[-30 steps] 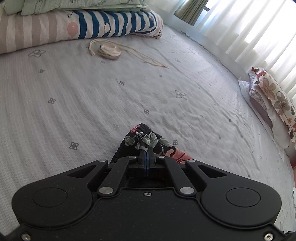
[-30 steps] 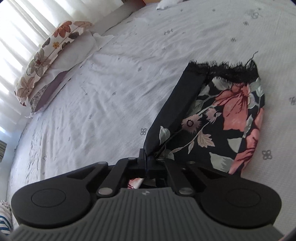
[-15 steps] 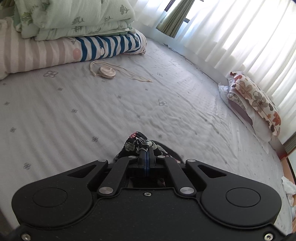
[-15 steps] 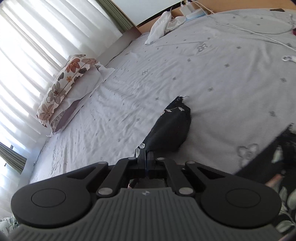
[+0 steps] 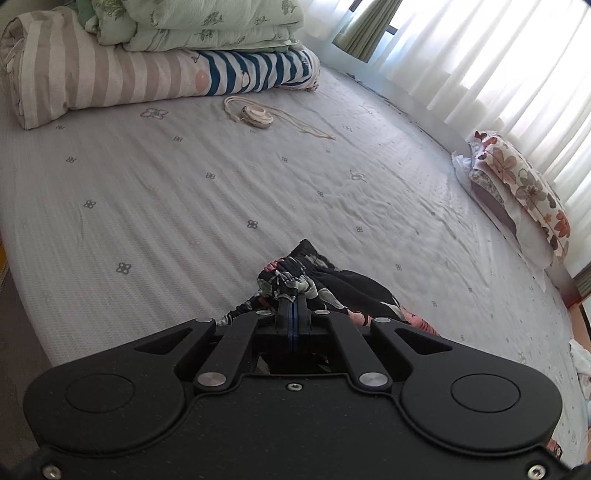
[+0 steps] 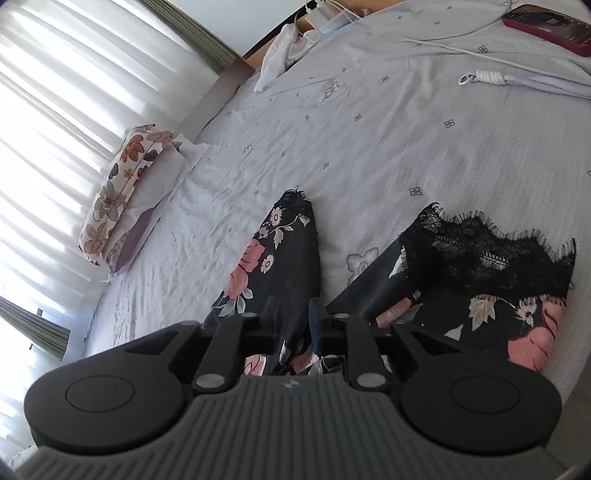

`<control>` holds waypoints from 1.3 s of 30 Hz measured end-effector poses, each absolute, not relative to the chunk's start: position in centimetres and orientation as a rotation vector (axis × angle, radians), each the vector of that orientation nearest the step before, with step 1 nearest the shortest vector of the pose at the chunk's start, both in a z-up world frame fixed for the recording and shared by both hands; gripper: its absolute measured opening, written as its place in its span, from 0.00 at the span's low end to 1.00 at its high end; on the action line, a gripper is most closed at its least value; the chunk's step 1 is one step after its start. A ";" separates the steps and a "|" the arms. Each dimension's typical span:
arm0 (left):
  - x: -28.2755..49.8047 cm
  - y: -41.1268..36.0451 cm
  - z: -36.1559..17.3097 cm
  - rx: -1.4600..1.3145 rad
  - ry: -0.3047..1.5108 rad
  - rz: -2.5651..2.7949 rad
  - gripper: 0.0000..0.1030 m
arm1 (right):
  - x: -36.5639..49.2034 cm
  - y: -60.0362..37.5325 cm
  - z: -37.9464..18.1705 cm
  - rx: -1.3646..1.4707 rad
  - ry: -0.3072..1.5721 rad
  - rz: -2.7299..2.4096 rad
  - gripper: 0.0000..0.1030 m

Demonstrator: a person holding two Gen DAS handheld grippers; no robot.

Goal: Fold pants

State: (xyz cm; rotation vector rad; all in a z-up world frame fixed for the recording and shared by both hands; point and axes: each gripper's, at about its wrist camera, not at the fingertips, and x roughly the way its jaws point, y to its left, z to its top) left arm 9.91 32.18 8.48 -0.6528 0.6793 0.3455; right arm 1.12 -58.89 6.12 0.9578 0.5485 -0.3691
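Observation:
The black floral pants (image 6: pixel 280 251) lie on the grey bed sheet (image 6: pixel 388 147), both lace-hemmed legs stretched away from me in the right wrist view, the second leg (image 6: pixel 480 288) to the right. My right gripper (image 6: pixel 293 317) hovers over the near end of the left leg. Its jaws are opening, and the fabric lies loose between them without being pinched. In the left wrist view my left gripper (image 5: pixel 293 306) is shut on the gathered waistband of the pants (image 5: pixel 332 291), held a little above the sheet (image 5: pixel 184 203).
Folded quilts (image 5: pixel 147 66) are stacked at the far end, with a corded round object (image 5: pixel 256 116) before them. A floral pillow (image 5: pixel 524 184) lies by the curtained window. A red phone (image 6: pixel 546 26), a white cord (image 6: pixel 491 77) and a white cloth (image 6: pixel 284 55) sit near the headboard side.
The right gripper's jaws have parted and the leg it held now lies flat on the sheet. Both grippers have drawn back across the bed; the left keeps its grip on the waistband.

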 end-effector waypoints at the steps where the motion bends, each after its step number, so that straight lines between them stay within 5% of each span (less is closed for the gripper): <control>1: 10.1 32.1 8.3 -0.654 0.685 0.350 0.01 | 1.7 -59.0 5.8 0.950 0.547 -0.382 0.42; 5: 10.6 31.9 7.8 -0.641 0.701 0.368 0.01 | 5.4 -59.3 4.4 0.854 0.575 -0.445 0.63; 13: 11.6 31.9 6.6 -0.649 0.716 0.410 0.01 | 12.4 -57.6 2.2 0.706 0.671 -0.469 0.83; 15: 11.8 31.8 6.5 -0.650 0.717 0.420 0.01 | 13.1 -57.0 2.3 0.679 0.669 -0.481 0.70; 17: 12.0 31.7 6.5 -0.653 0.714 0.424 0.01 | 13.4 -56.6 2.8 0.645 0.684 -0.484 0.10; 19: 11.8 31.6 6.9 -0.651 0.701 0.421 0.01 | 12.9 -56.6 3.5 0.673 0.667 -0.450 0.03; 31: 8.4 32.6 10.4 -0.641 0.615 0.372 0.01 | 1.4 -57.4 11.6 0.545 0.489 -0.409 0.02; 36: 8.1 32.5 8.5 -0.660 0.666 0.382 0.01 | -0.1 -57.5 8.6 0.688 0.632 -0.274 0.19; 39: 8.2 32.4 7.6 -0.669 0.687 0.379 0.01 | -1.2 -56.2 6.8 0.799 0.682 -0.123 0.53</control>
